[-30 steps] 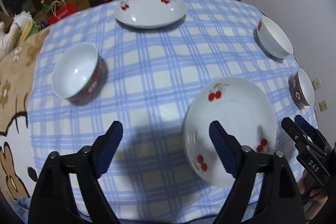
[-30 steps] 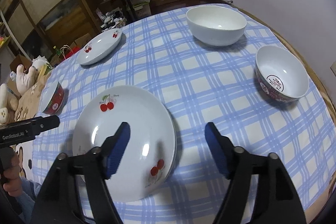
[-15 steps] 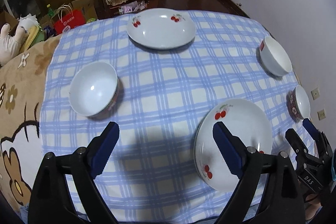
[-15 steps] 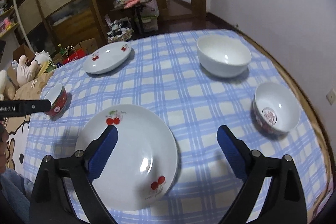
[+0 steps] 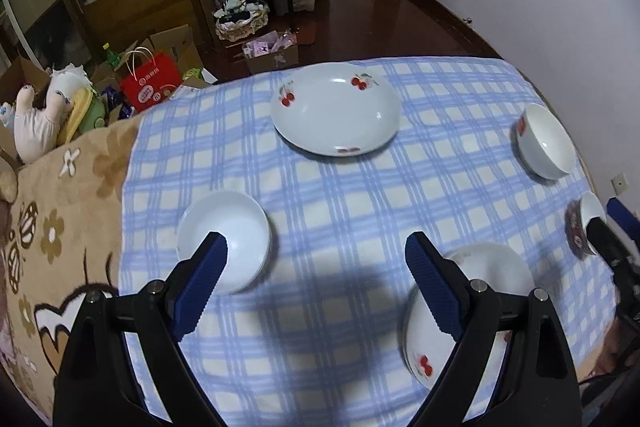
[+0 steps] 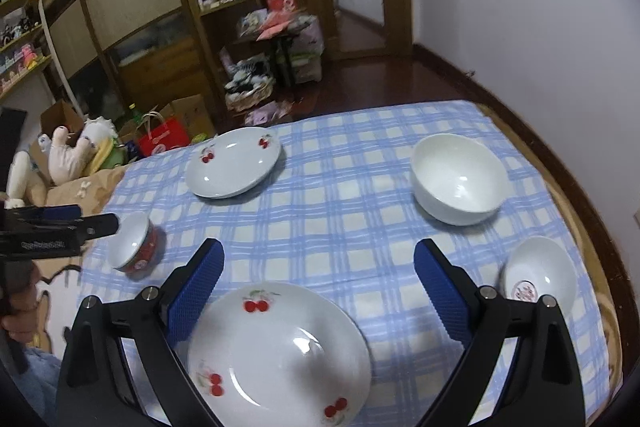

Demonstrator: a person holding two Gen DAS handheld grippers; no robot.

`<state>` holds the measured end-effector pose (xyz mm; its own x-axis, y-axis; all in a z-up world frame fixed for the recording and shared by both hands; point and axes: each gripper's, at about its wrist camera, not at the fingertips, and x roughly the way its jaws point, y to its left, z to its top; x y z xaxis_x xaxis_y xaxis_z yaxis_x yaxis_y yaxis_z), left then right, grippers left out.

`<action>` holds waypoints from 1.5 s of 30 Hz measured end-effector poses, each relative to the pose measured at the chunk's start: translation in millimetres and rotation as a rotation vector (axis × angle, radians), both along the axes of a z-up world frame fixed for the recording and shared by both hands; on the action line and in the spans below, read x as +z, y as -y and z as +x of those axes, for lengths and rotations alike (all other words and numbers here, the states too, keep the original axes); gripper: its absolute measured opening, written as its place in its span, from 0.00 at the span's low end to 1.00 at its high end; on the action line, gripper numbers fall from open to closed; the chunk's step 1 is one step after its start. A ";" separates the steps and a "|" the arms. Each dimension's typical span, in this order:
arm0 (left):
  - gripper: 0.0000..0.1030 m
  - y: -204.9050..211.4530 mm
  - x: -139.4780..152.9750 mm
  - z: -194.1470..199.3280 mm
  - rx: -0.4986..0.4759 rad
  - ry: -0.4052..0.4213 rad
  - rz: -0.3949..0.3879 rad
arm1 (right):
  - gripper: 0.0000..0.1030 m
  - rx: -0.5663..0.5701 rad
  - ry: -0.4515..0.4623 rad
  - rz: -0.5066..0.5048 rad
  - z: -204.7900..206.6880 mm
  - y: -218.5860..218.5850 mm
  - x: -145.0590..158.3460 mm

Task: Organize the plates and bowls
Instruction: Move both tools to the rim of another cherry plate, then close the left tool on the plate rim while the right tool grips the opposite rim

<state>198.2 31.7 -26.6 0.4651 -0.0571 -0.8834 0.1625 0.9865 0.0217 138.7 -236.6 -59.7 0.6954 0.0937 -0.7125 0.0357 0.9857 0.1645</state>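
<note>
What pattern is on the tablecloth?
Blue-and-white plaid check on the tablecloth; clearest in the right wrist view.

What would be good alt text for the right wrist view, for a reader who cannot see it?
The open right gripper hovers over a blue checked tablecloth, its blue fingers framing a near cherry-patterned plate. Farther off lie a second cherry plate, a large white bowl, a small bowl at right and a red-sided bowl at left.

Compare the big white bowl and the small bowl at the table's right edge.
The big white bowl is wider, with a plain white outside and bare inside. The small bowl has a dark red patterned outside and a red emblem inside. Both stand upright, empty, apart on the checked cloth.
</note>
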 end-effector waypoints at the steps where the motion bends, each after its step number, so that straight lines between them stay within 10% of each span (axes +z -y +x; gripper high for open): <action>1: 0.87 -1.1 -0.6 6.3 0.002 -0.004 0.003 | 0.97 -0.002 -0.004 0.001 4.0 -0.5 1.5; 20: 0.87 -51.2 -37.3 139.5 0.140 0.013 -0.104 | 0.93 0.099 -0.040 0.033 149.9 -43.3 -10.6; 36: 0.76 -36.4 -132.4 217.6 0.090 -0.104 -0.025 | 0.89 0.136 -0.219 0.109 253.5 -60.6 -105.2; 39: 0.50 -36.1 -148.2 222.7 0.089 -0.152 -0.046 | 0.76 0.137 -0.264 0.113 264.1 -65.9 -120.2; 45: 0.34 -39.6 -155.1 228.7 0.087 -0.151 -0.078 | 0.45 0.136 -0.327 0.121 280.2 -68.1 -142.2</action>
